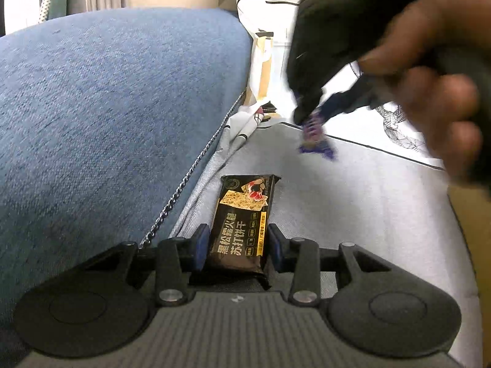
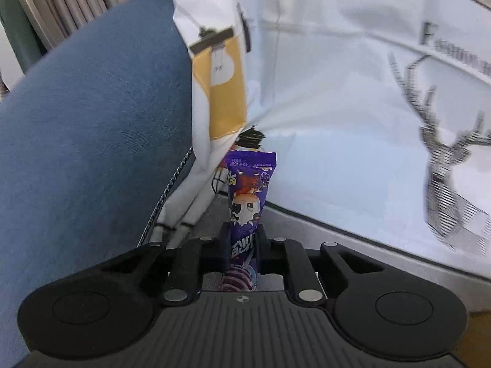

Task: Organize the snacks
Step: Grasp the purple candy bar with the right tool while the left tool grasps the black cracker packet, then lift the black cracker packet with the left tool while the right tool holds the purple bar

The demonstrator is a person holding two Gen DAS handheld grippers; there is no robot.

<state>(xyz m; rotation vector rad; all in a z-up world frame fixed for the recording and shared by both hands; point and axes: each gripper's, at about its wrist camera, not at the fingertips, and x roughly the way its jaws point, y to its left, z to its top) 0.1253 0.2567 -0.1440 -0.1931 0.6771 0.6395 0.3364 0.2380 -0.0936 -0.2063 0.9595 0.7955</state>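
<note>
A black cracker packet [image 1: 241, 224] with gold print lies on the grey seat cushion [image 1: 368, 208]. My left gripper [image 1: 237, 242] straddles its near half, and both blue pads [image 1: 200, 245] sit against its long sides. My right gripper [image 2: 244, 233] is shut on a slim purple snack packet [image 2: 250, 184] that sticks up and forward from the jaws. In the left wrist view the right gripper [image 1: 307, 113] is blurred at the upper right, gripped by a hand [image 1: 435, 70], with the purple packet [image 1: 316, 136] dangling from its tips above the seat.
A blue fabric cushion [image 1: 107, 107] fills the left side, with a dark metal chain [image 1: 187, 181] along its lower edge. A white pillow with a deer print [image 2: 445, 168] stands at the back right. A white cloth with a yellow light-bulb print [image 2: 221, 79] hangs in the corner.
</note>
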